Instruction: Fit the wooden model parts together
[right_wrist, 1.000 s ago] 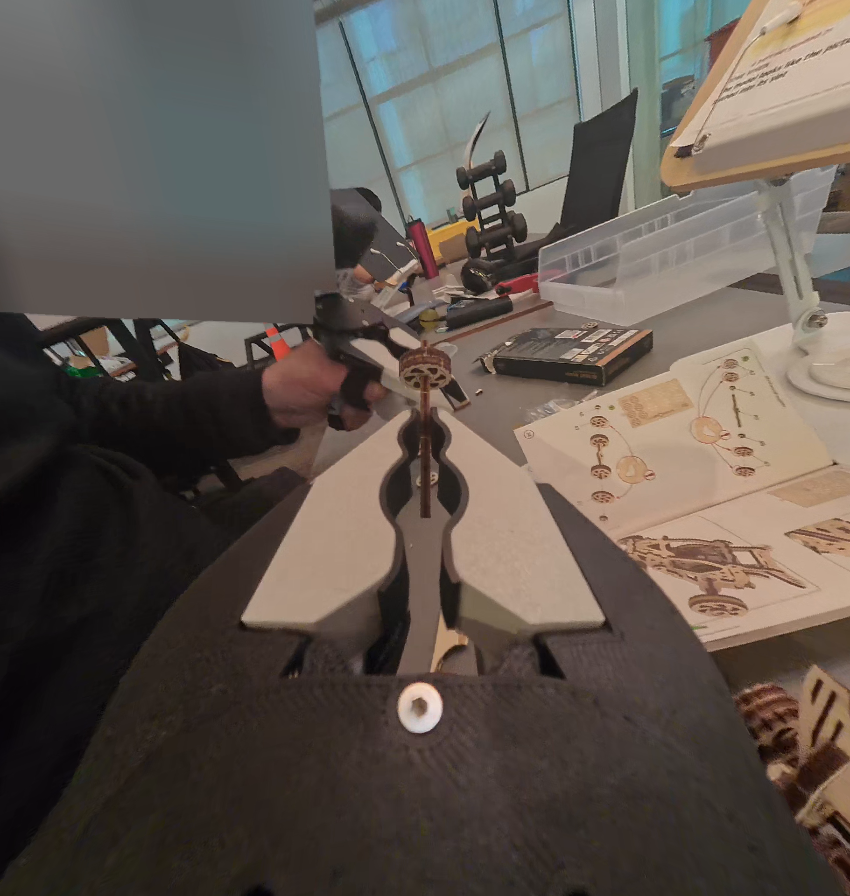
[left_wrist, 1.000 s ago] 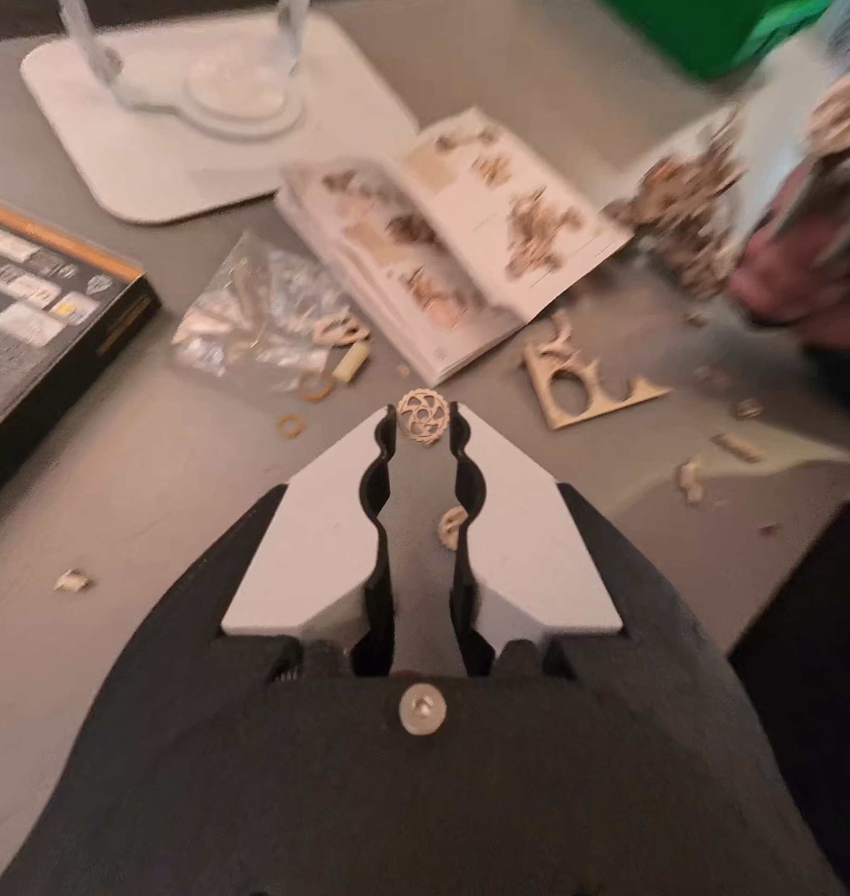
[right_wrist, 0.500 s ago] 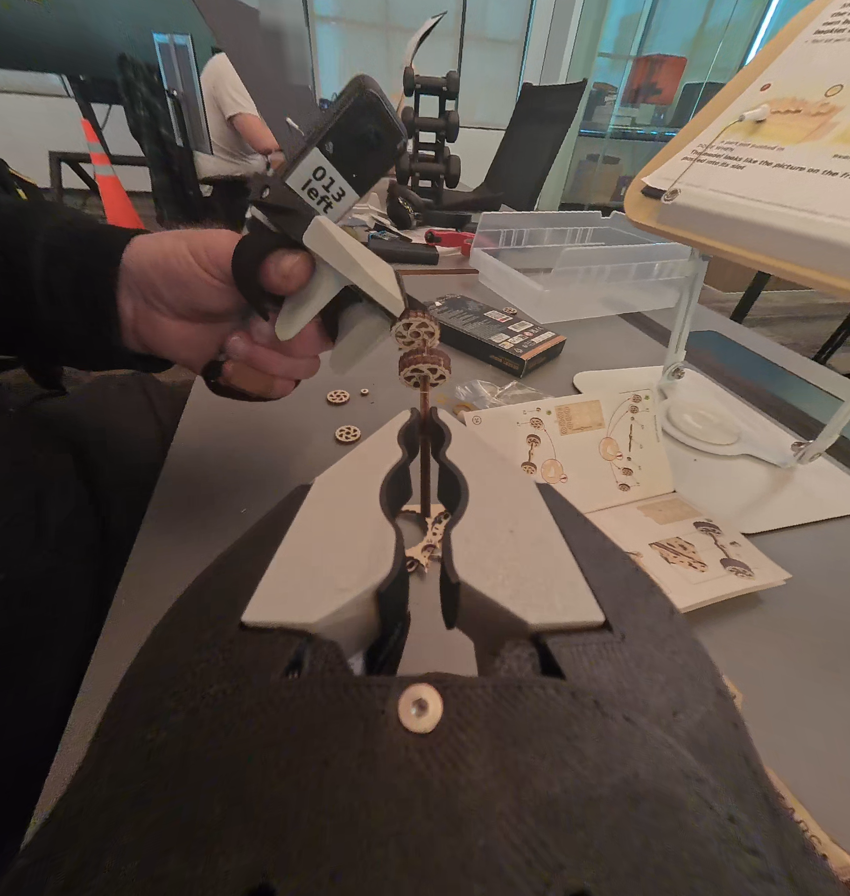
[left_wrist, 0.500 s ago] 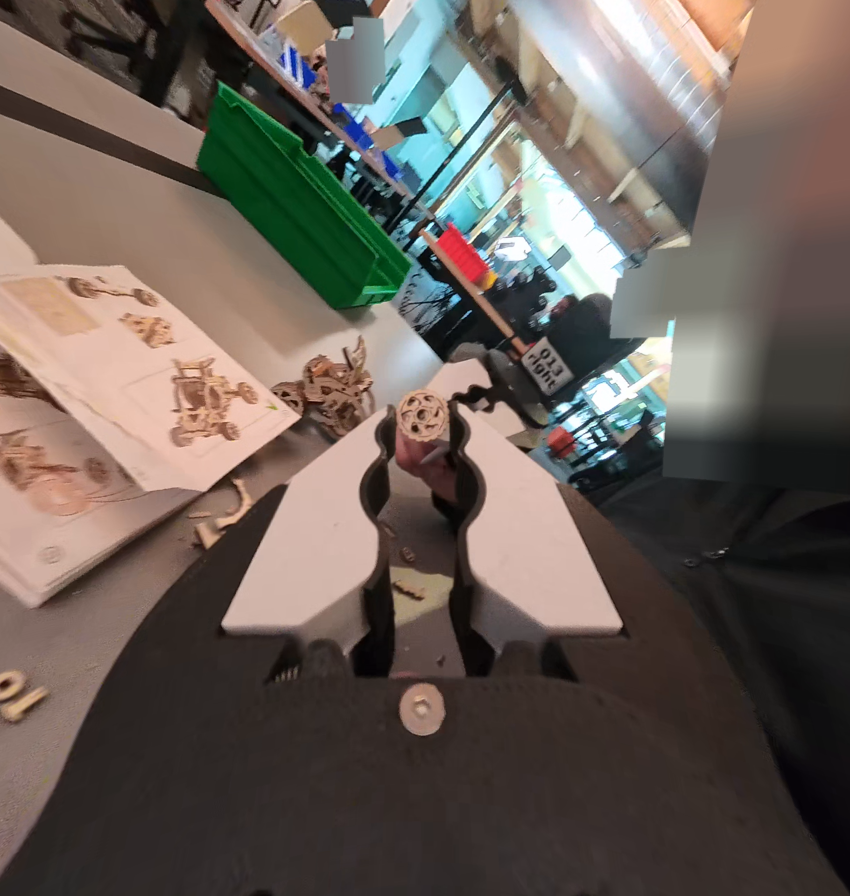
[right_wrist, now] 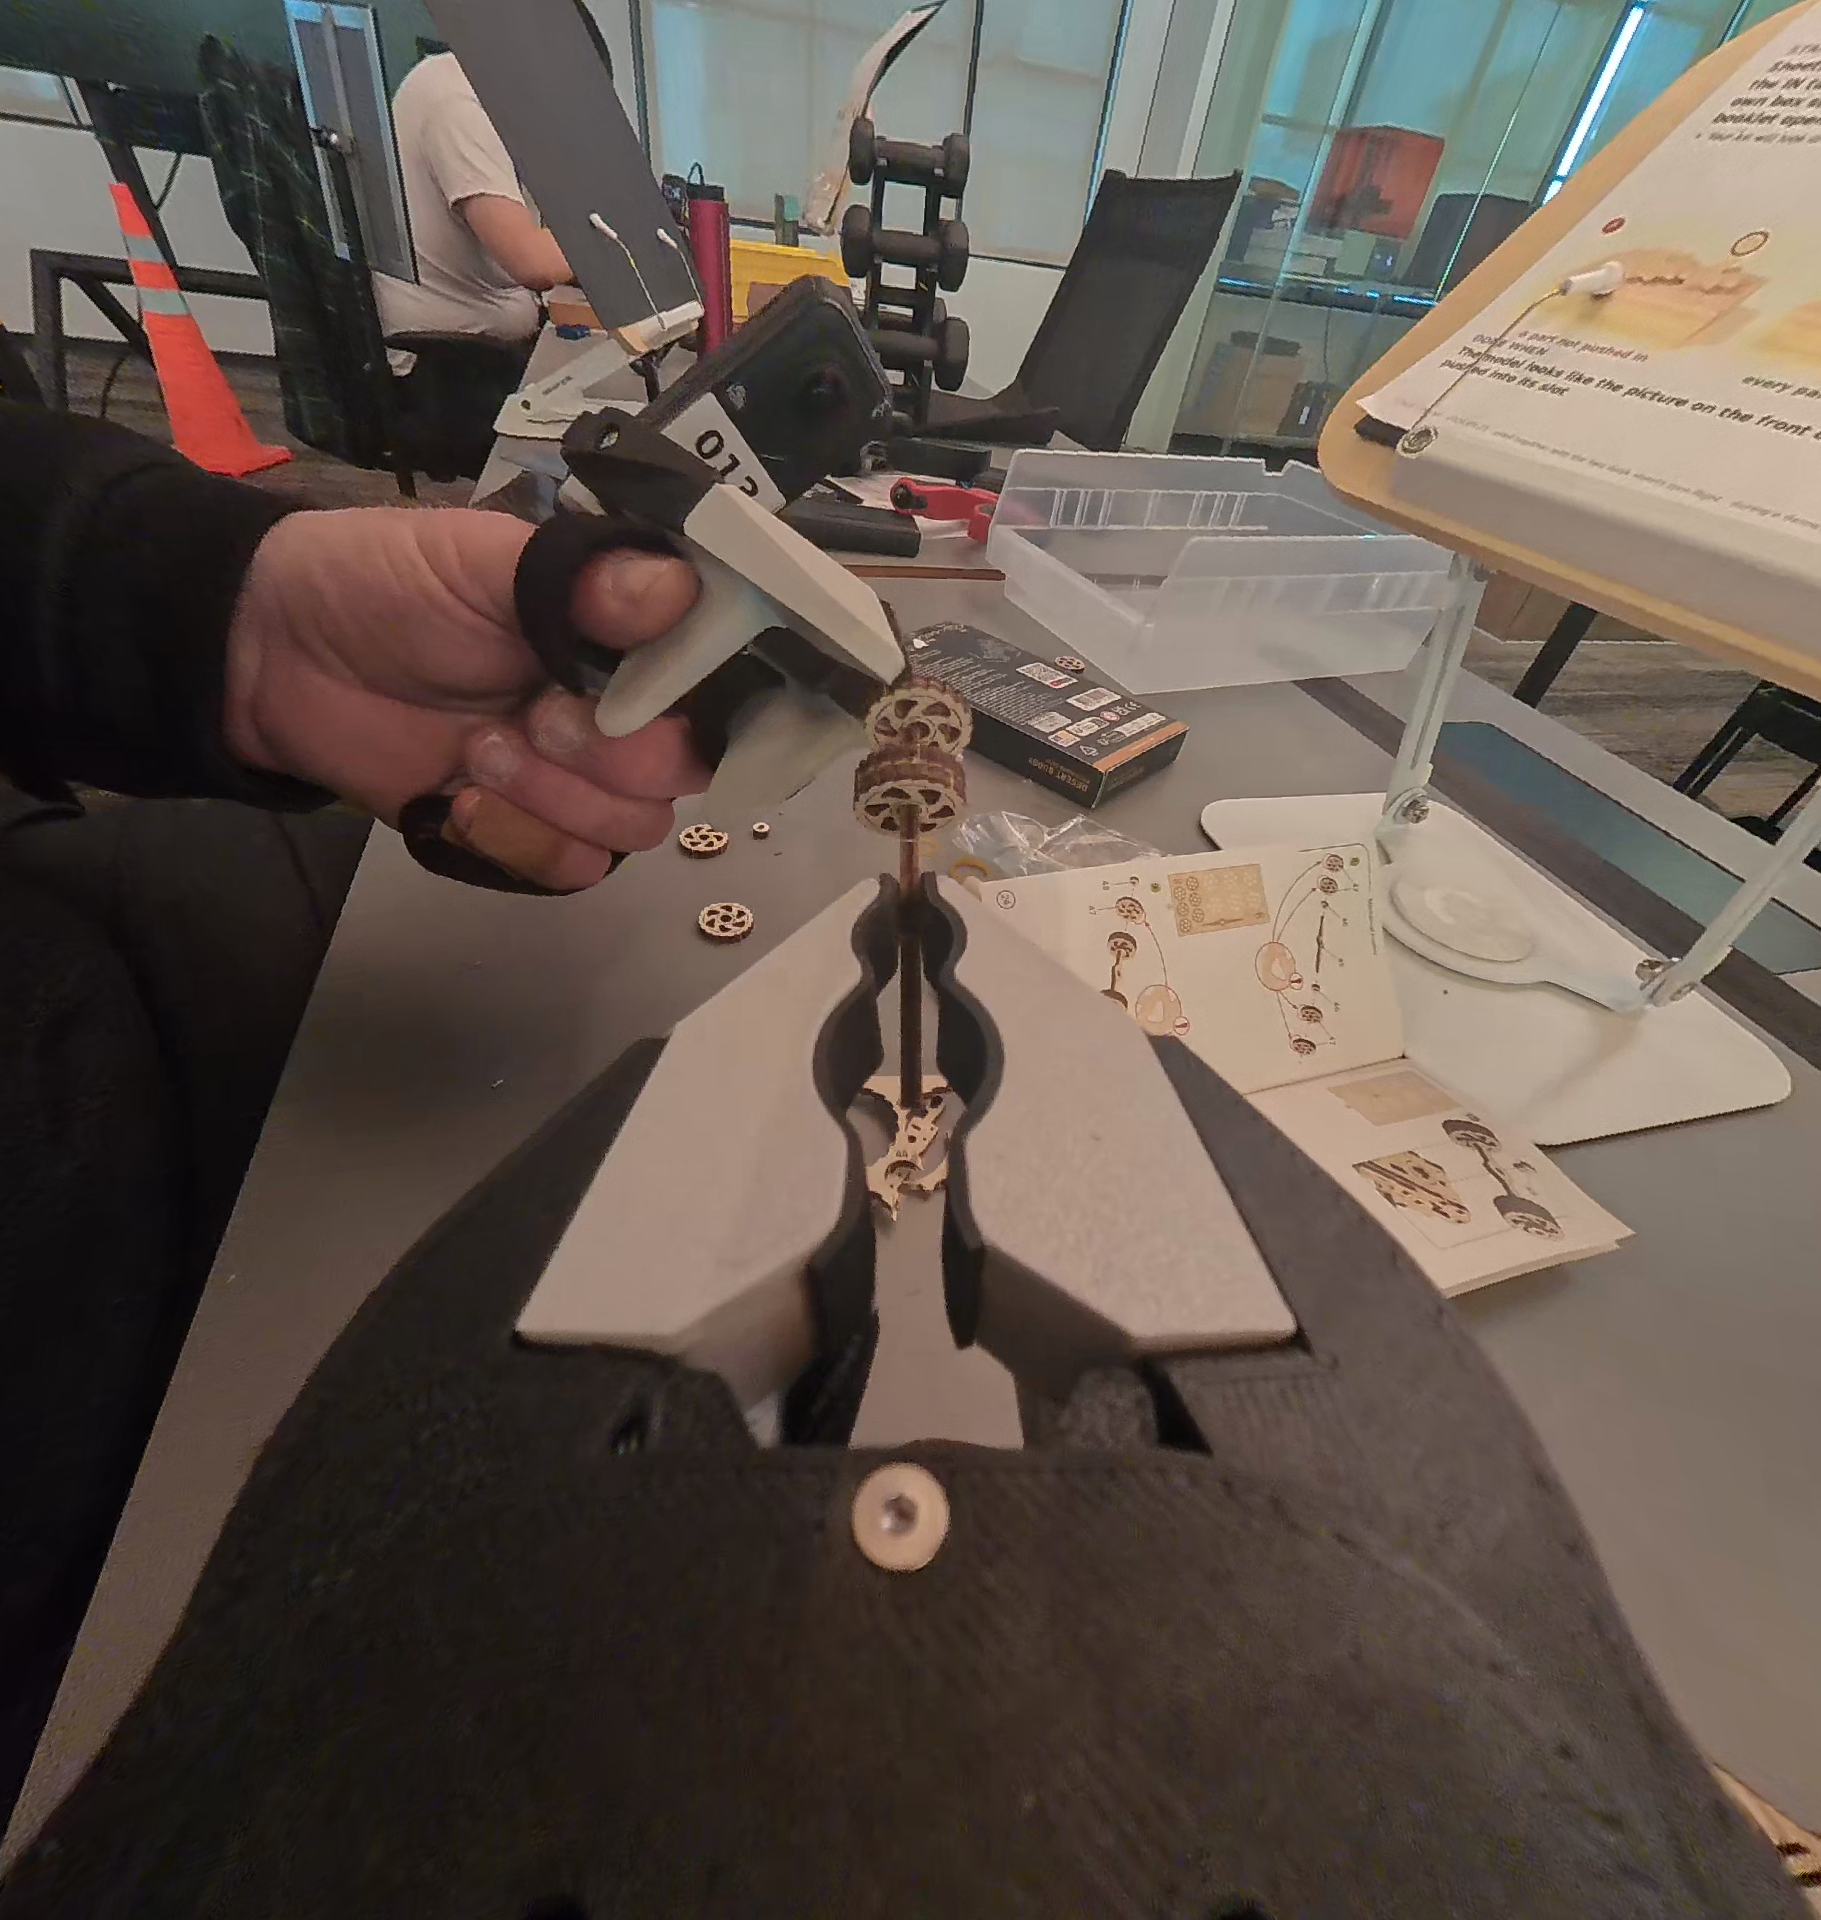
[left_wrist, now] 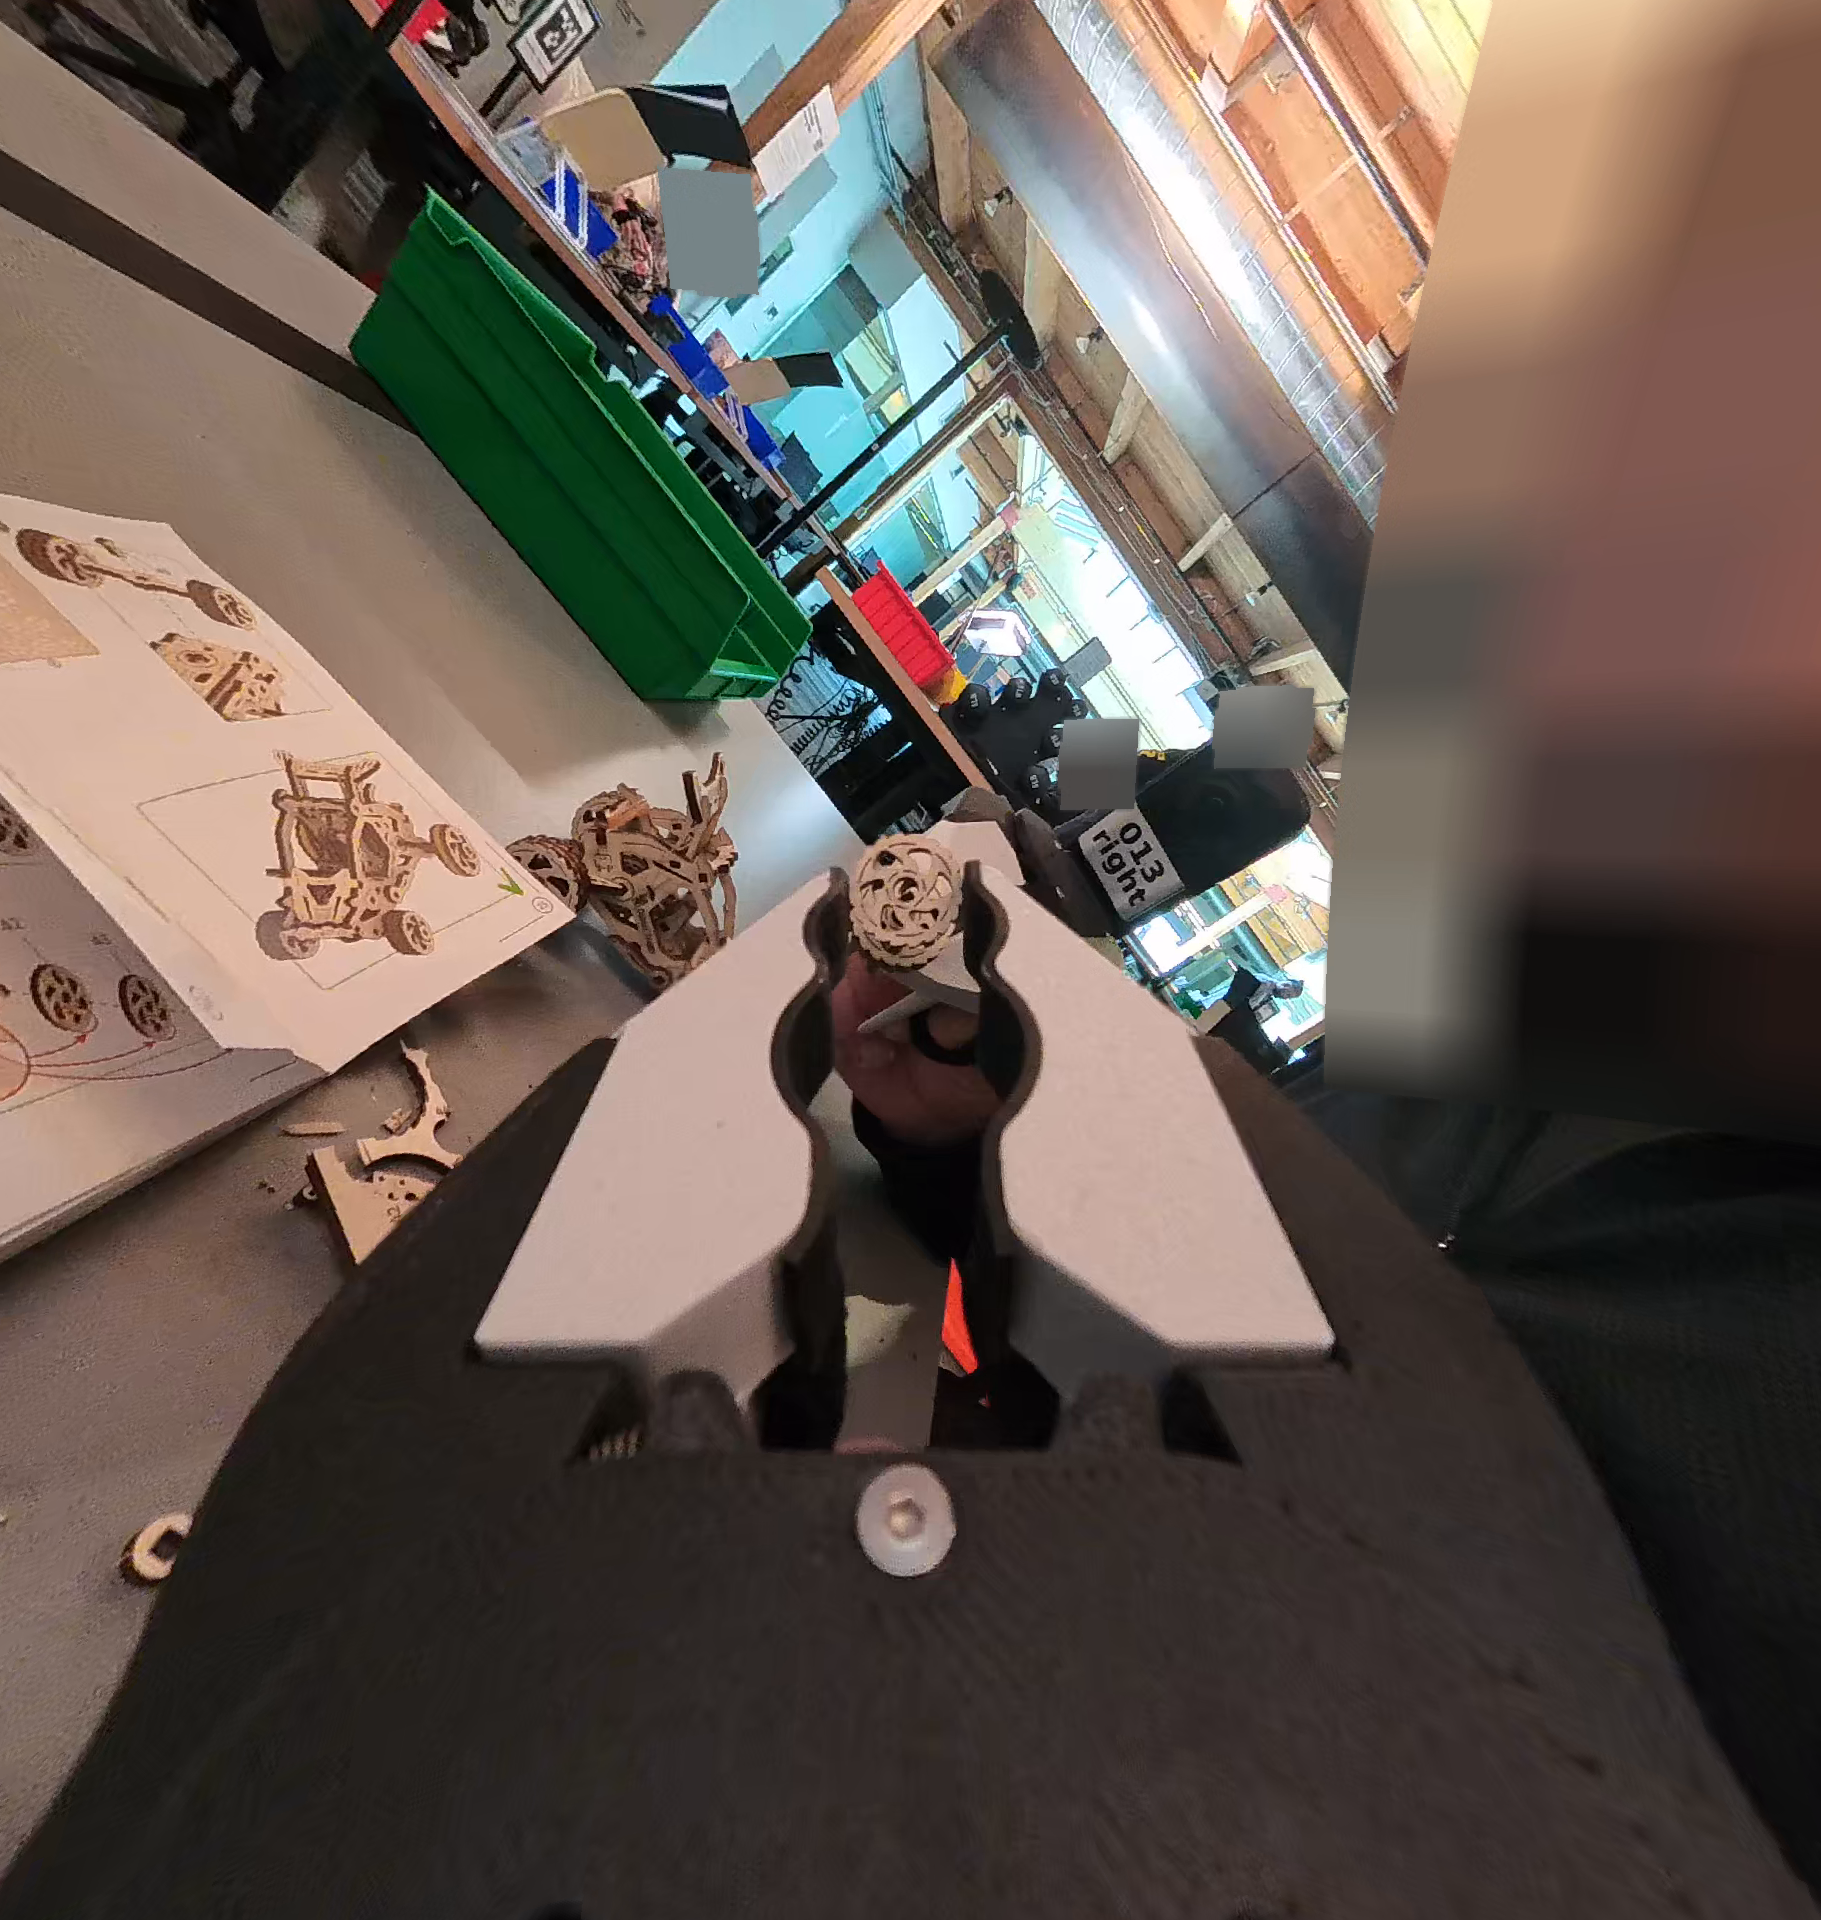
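1. Wheel (left_wrist: 904, 902) sits pinched at the left gripper (left_wrist: 906, 914) tips, held above the surface (right_wrist: 532, 997).
2. Right gripper (right_wrist: 908, 904) clamps an axle (right_wrist: 908, 997) upright, its own wheel (right_wrist: 908, 795) just under the first.

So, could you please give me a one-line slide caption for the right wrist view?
Right gripper holds a wheeled axle upright while the left gripper brings a second wheel onto its top.
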### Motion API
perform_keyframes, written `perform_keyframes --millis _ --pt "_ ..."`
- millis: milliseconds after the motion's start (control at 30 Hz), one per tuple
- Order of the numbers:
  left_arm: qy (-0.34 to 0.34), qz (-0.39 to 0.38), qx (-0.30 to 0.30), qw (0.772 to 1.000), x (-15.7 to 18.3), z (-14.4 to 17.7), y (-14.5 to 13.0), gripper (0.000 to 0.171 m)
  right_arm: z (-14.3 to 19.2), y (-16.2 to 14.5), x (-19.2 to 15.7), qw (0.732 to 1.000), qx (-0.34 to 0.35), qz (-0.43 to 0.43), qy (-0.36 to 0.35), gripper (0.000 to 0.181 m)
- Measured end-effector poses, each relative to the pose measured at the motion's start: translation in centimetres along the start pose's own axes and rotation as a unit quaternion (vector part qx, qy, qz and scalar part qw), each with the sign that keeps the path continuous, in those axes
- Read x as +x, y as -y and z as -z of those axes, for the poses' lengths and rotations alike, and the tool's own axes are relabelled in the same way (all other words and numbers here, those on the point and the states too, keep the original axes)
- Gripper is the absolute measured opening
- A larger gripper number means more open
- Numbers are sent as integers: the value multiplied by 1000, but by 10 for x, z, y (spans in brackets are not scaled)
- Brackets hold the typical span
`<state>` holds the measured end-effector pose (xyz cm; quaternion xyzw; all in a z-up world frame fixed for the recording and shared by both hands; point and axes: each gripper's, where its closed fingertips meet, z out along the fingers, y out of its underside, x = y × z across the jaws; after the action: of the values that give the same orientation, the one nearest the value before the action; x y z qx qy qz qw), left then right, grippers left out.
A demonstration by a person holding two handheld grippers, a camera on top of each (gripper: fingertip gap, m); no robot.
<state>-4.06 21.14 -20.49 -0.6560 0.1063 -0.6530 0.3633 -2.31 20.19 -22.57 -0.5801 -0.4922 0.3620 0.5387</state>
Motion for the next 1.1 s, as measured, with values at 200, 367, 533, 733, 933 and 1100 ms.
perform_keyframes --millis 200,367,533,733,933,1100 --pt "4 -3 -6 1000 -1 1 -1 19 0 0 1 1000 2 -7 -1 0" --pt "4 -6 -9 1000 1 0 -2 19 -1 -1 0 1000 -3 -5 2 0" --pt "23 -26 -14 999 0 -2 -4 19 -1 -2 0 1000 -7 5 -5 0" --pt "55 -79 -30 995 4 -9 -7 19 -5 -10 1 999 -34 21 -20 0" --pt "104 -141 -57 983 1 -11 -10 19 -4 -10 2 999 -36 23 -25 0" --pt "138 -185 -83 969 0 -11 -13 19 -6 -12 1 998 -43 28 -27 0"
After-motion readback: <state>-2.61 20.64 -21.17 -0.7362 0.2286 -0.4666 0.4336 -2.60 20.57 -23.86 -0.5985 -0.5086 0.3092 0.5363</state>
